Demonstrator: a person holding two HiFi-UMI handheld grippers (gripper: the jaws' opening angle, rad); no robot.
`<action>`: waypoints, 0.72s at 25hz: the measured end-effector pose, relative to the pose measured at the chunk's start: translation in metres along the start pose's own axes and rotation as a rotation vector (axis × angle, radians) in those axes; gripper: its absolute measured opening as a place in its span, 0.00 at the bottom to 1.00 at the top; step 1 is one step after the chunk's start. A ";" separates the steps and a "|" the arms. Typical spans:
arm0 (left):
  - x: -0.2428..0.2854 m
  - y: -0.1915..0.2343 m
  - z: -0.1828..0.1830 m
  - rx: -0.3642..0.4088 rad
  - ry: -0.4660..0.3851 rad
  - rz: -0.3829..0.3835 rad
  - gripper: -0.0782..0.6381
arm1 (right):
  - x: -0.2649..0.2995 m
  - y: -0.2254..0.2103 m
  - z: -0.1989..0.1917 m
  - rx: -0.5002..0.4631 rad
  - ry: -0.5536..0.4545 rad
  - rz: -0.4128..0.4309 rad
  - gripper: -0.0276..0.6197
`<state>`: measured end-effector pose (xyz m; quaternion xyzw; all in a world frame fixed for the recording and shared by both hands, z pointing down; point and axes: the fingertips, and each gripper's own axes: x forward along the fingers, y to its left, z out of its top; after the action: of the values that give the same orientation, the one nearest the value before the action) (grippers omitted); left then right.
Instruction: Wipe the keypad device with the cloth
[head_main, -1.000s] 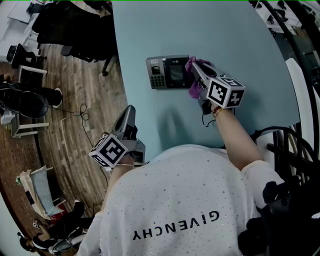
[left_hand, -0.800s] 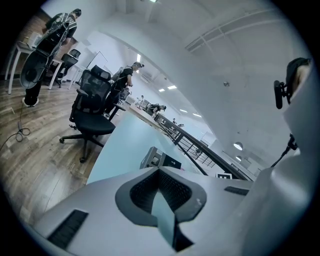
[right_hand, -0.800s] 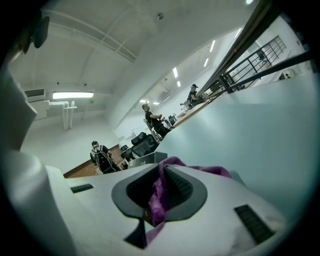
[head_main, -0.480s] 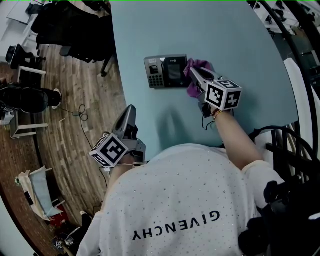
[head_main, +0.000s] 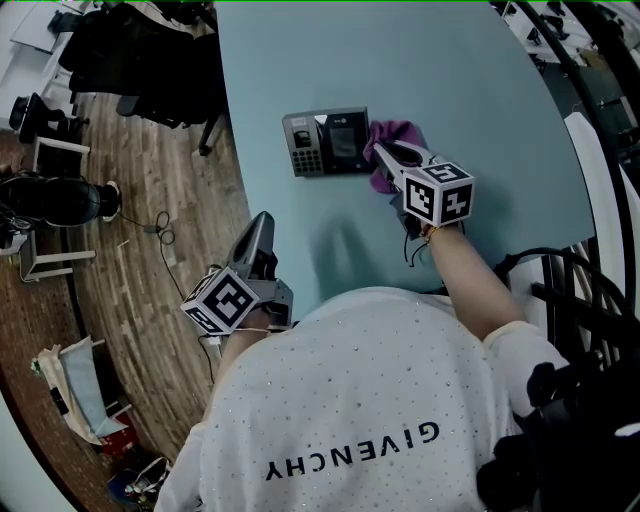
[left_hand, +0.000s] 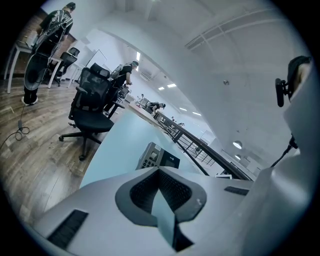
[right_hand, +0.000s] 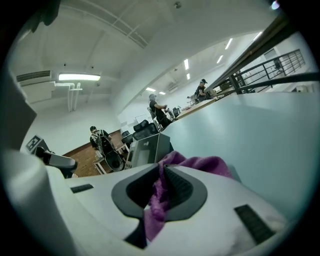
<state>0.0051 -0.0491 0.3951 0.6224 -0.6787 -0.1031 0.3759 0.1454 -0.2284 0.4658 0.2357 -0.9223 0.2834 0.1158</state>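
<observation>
Head view: we see the keypad device (head_main: 325, 143) lying flat on the counter (head_main: 450, 70), nearer the counter's left edge than its right. The purple cloth (head_main: 384, 181) touches the device's right end.
Right tool: the right tool (head_main: 385, 152) has its jaws clamped on a fold of the cloth, and the rest bunches out past the tips.
Left tool: the left tool (head_main: 258, 235) hangs at the counter's near left edge, well apart from the device. Its jaws are drawn together to a thin slit with nothing in it.
Step in hand: we judge the wipe is at the right end, with the screen (head_main: 345, 140) and keys (head_main: 308, 158) lying further left.
Doing it well: we would press the bunched fabric, not the hard tips, against the device and sweep lightly leftward in short strokes. Only a small fold is gripped, so drag could pull it free. The device looks loose and might slide toward the left edge, so the left tool could brace that end.
Writing: "GIVENCHY" on the person's white shirt (head_main: 350, 455), upside down to us. The marker cube (head_main: 438, 195) shows only black-and-white squares. Print on the device is too small to read.
</observation>
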 end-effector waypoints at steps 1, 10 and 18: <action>0.000 0.000 -0.001 0.000 0.001 0.000 0.11 | 0.000 0.000 -0.001 -0.012 0.003 -0.001 0.09; 0.002 -0.001 -0.007 -0.013 0.007 -0.006 0.11 | -0.001 0.003 -0.008 -0.100 0.016 -0.009 0.09; 0.002 0.000 -0.012 -0.032 0.004 -0.005 0.11 | 0.002 0.003 -0.021 -0.170 0.119 -0.017 0.09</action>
<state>0.0123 -0.0470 0.4044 0.6185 -0.6745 -0.1136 0.3868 0.1441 -0.2146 0.4819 0.2155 -0.9325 0.2166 0.1925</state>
